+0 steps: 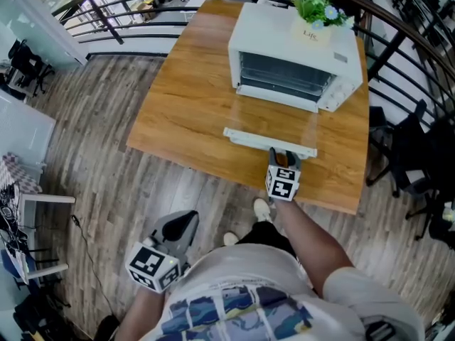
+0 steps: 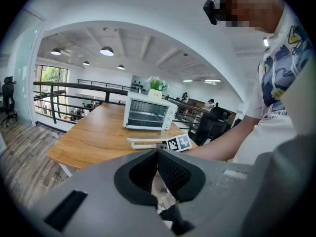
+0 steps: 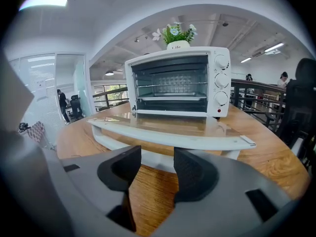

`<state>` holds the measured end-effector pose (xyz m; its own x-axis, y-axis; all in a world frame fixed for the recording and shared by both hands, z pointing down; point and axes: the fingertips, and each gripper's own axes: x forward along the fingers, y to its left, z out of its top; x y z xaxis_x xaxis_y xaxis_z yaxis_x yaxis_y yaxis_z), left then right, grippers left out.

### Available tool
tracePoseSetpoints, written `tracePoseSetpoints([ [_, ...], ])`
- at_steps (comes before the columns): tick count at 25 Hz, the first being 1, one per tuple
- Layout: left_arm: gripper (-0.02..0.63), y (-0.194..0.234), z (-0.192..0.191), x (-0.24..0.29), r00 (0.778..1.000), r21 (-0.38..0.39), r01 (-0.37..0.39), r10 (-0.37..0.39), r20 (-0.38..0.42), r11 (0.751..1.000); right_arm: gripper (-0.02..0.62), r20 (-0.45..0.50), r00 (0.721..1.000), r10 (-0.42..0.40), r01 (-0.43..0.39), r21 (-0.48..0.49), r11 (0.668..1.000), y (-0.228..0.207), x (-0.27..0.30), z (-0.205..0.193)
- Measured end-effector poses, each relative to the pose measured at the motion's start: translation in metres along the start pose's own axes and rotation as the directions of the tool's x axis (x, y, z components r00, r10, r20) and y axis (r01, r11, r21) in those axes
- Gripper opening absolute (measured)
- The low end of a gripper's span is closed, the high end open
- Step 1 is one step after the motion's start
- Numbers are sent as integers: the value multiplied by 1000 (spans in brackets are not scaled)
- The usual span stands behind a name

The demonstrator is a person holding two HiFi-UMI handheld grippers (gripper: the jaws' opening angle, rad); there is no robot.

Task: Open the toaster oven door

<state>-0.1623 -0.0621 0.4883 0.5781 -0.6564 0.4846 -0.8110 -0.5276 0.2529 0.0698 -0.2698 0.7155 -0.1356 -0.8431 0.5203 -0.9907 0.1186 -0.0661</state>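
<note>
The white toaster oven (image 1: 291,48) stands at the far right of the wooden table (image 1: 185,98). Its glass door (image 1: 274,119) lies folded down flat, with the white handle (image 1: 269,142) toward me. My right gripper (image 1: 282,156) sits just in front of that handle, open, with nothing between its pads. In the right gripper view the door (image 3: 173,127) and handle (image 3: 154,158) lie just beyond my right gripper (image 3: 157,154). My left gripper (image 1: 186,222) hangs low beside my body, over the floor, its jaws together and empty. The left gripper view shows the oven (image 2: 148,113) far off.
A potted plant (image 1: 316,20) stands on top of the oven. A dark curved railing (image 1: 128,20) runs behind the table. Dark chairs (image 1: 405,155) stand to the table's right. The table's near edge (image 1: 234,180) is just below the door handle.
</note>
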Motion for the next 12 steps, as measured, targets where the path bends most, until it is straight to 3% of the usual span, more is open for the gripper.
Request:
tracePoseSetpoints([
  [12, 3, 4, 3, 6, 1000, 3, 13, -13, -6, 1000, 216, 20, 999, -36, 35, 42, 999, -4, 10, -9],
])
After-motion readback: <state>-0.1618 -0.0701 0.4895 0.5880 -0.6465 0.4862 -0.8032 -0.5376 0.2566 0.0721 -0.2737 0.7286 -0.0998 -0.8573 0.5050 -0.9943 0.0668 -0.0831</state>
